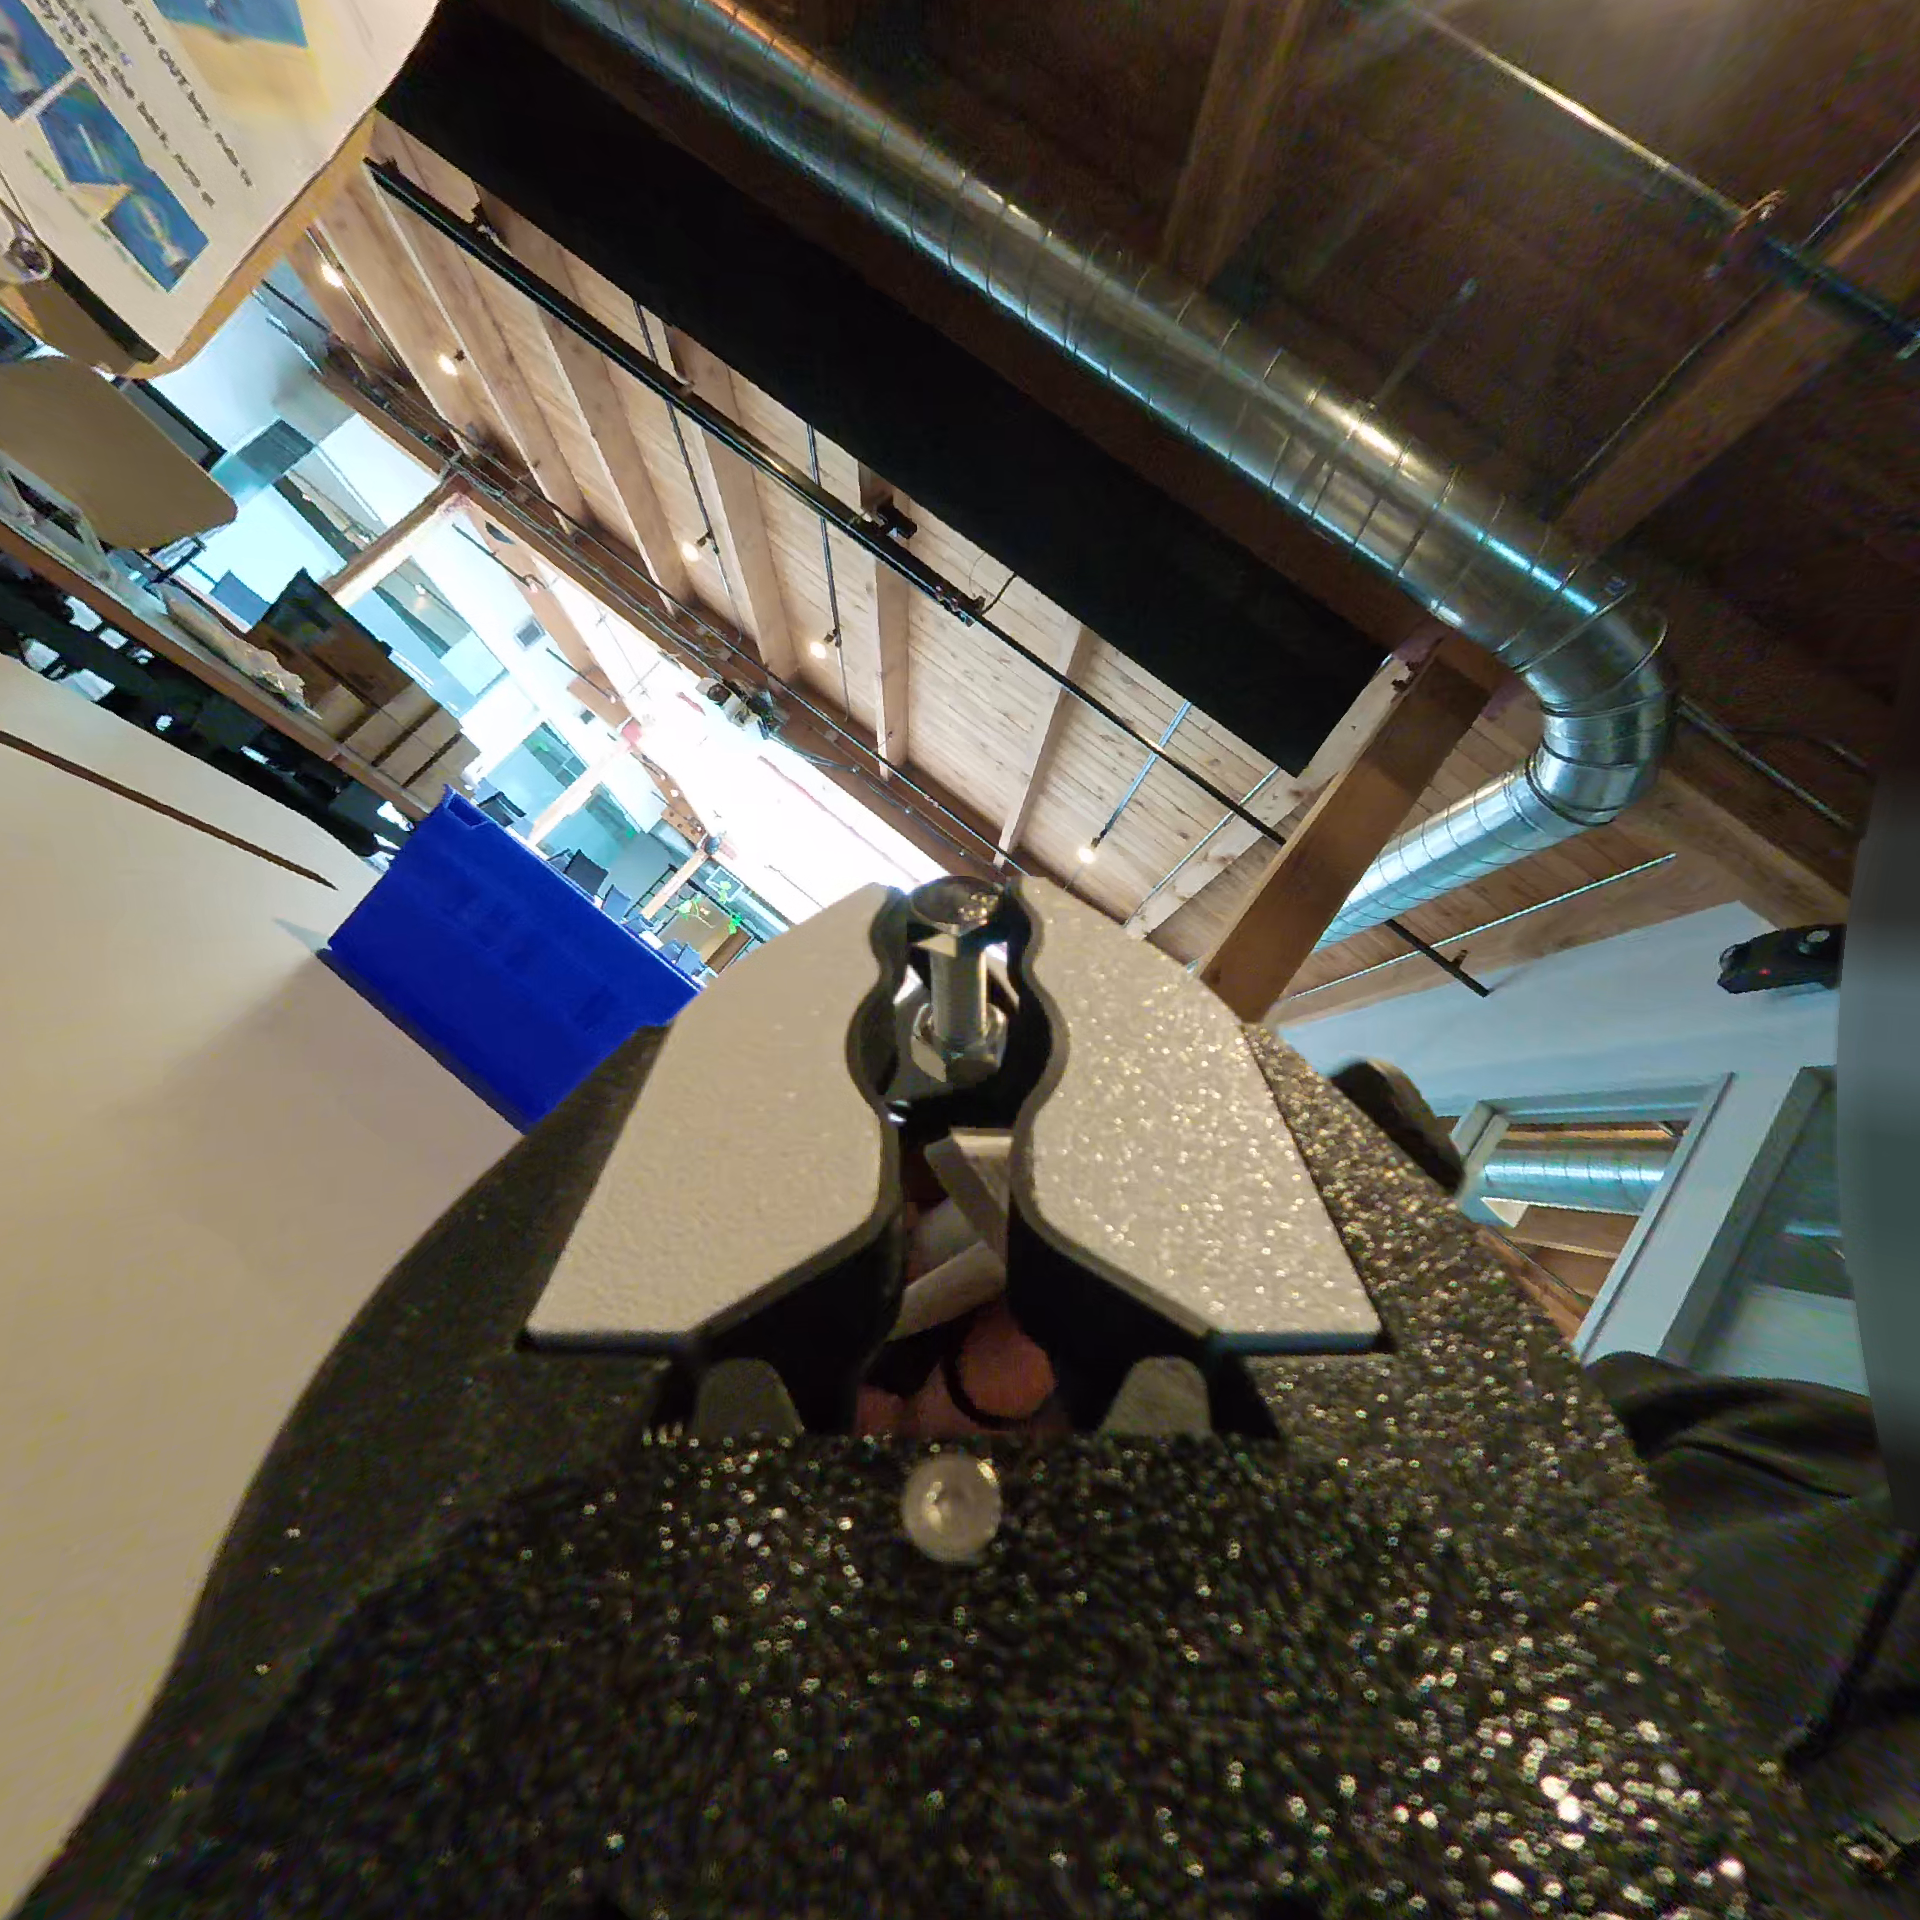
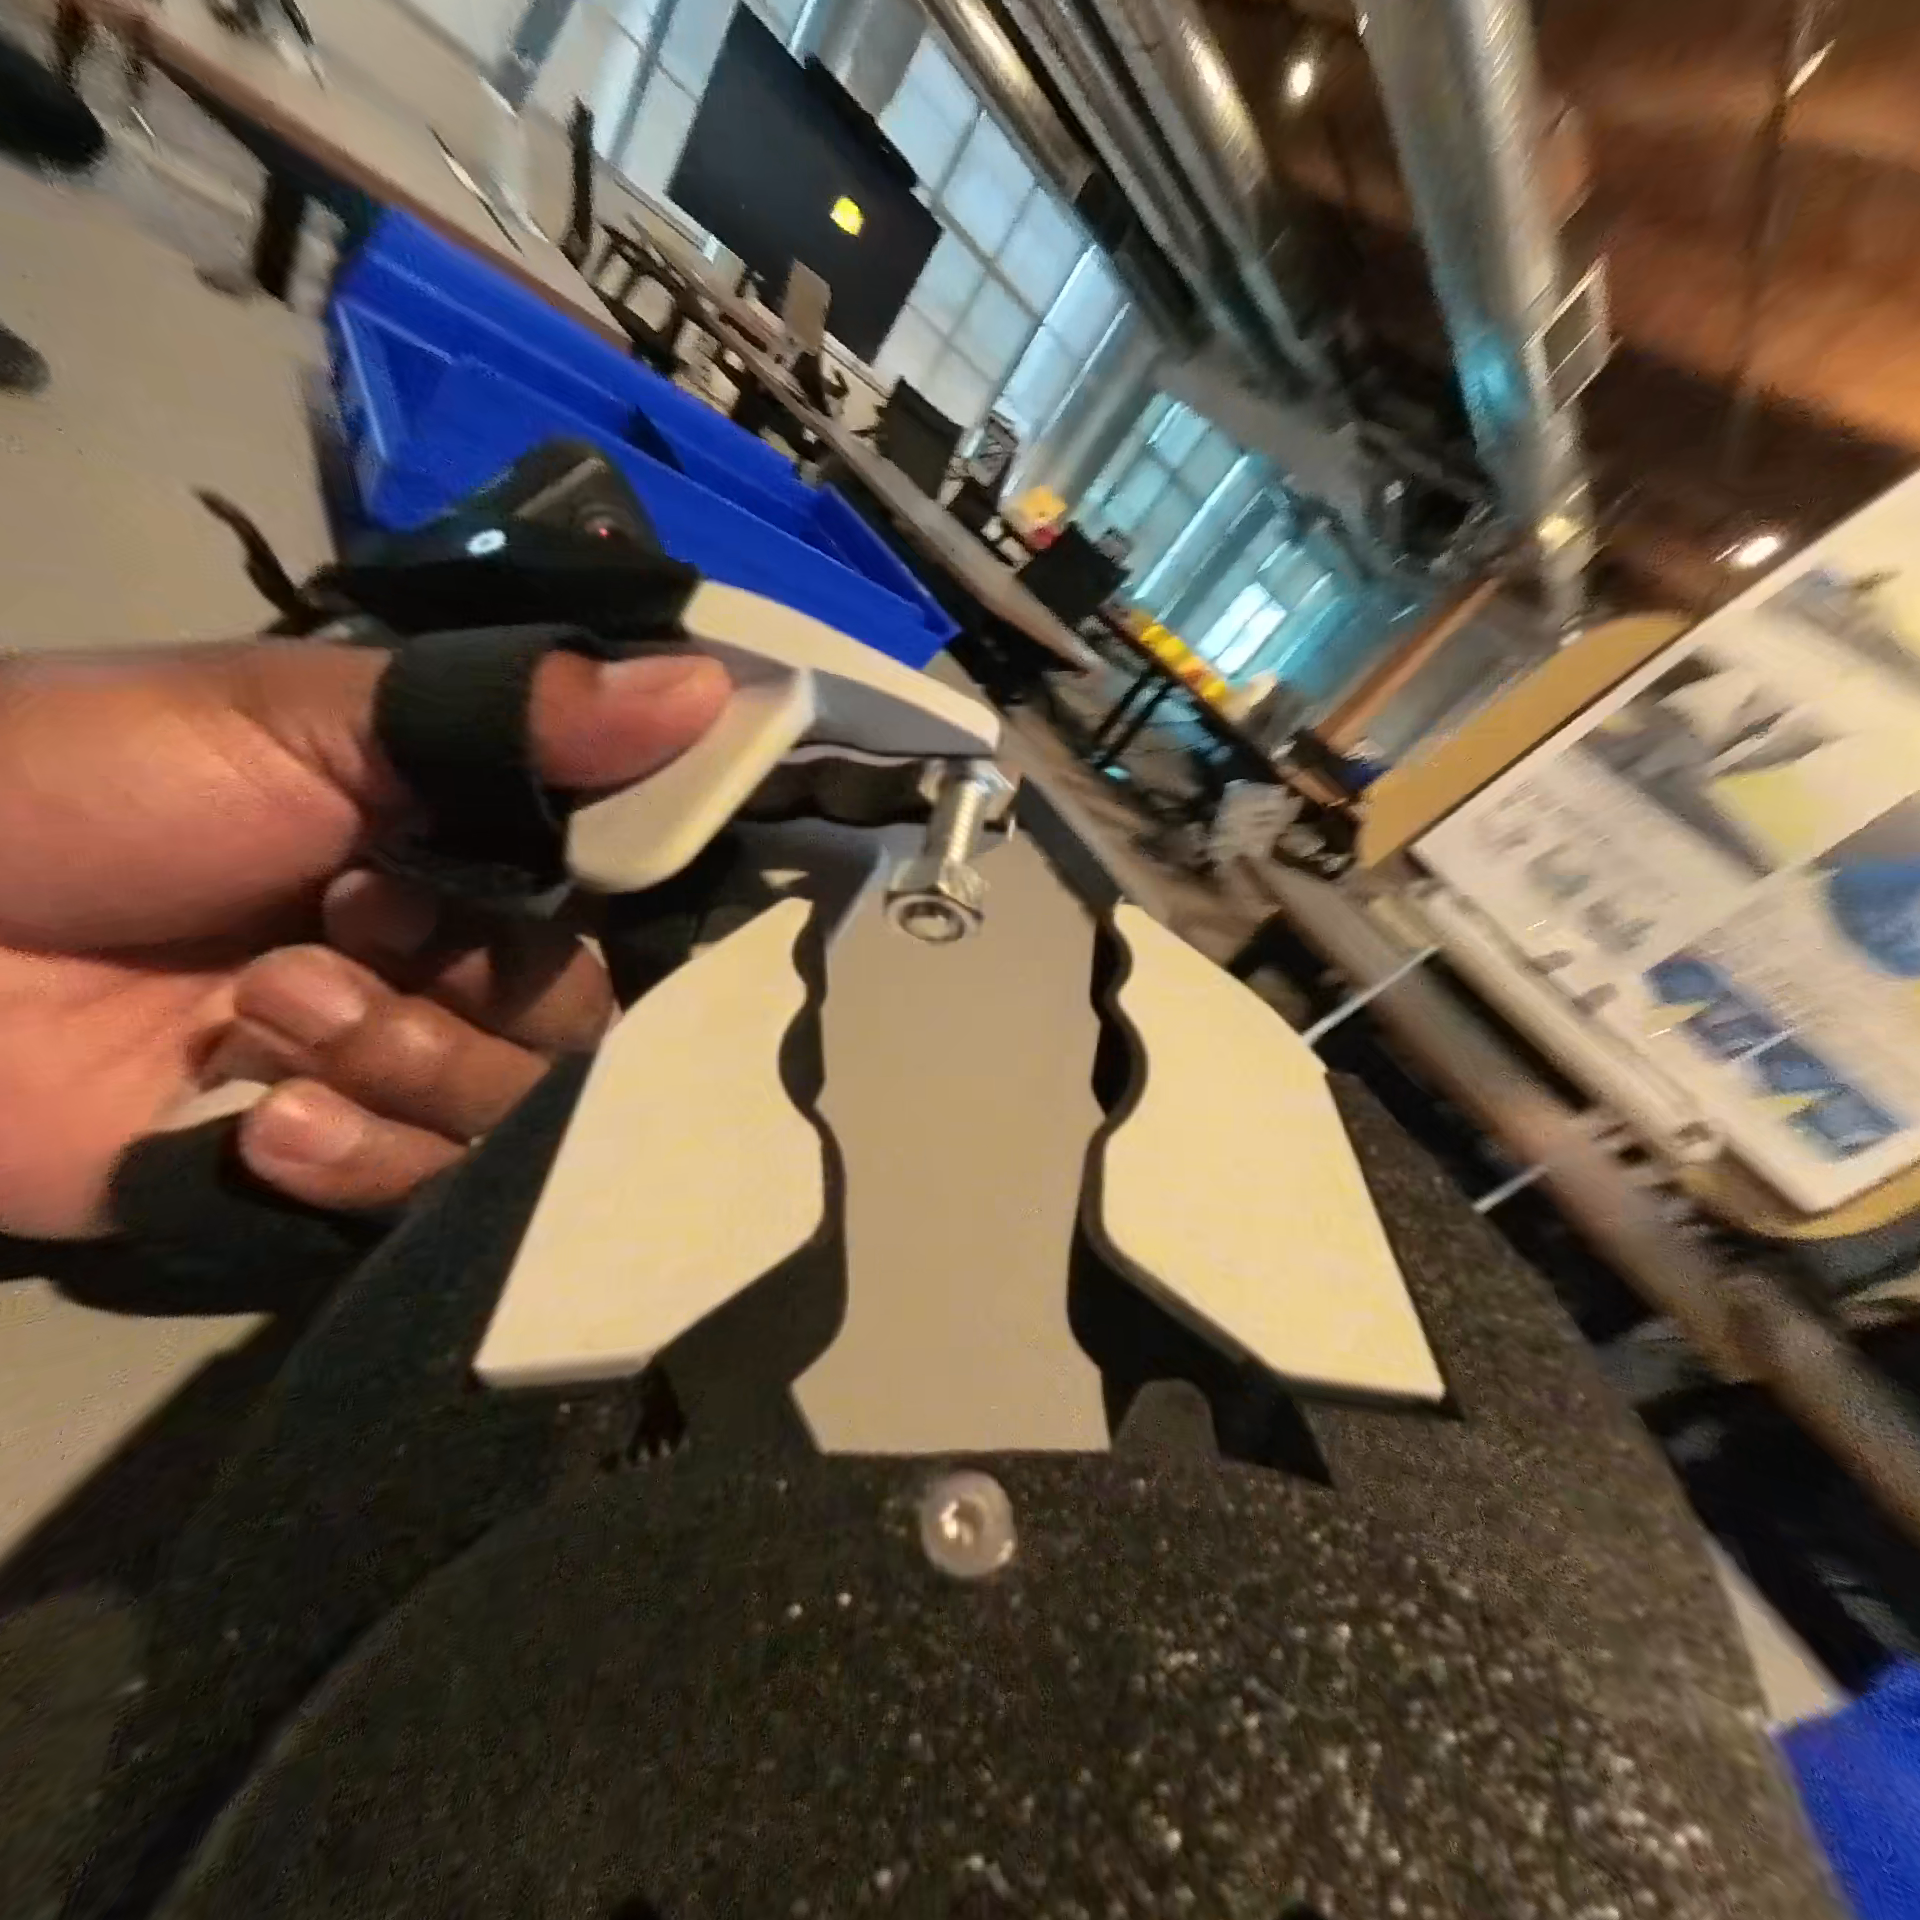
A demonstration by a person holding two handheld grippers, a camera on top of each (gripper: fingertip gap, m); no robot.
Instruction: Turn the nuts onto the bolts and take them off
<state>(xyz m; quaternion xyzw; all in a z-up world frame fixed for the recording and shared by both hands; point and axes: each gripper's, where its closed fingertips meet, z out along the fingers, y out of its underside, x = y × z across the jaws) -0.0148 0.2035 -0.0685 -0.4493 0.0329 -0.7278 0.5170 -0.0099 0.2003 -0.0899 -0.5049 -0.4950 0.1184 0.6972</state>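
My left gripper is shut on the hex head of a silver bolt, held up in the air and tilted toward the ceiling. A silver nut sits on the bolt's thread below the head. In the right wrist view the same left gripper holds the bolt pointing toward me, with the nut at the thread's near end. My right gripper is open and empty, its fingers spread just below the nut, not touching it. A hand holds the left gripper.
A blue plastic bin stands on the pale table; it also shows in the right wrist view. A white poster board stands at the right. Desks, chairs and a dark screen fill the far room. The tips of both grippers are at nearly the same place.
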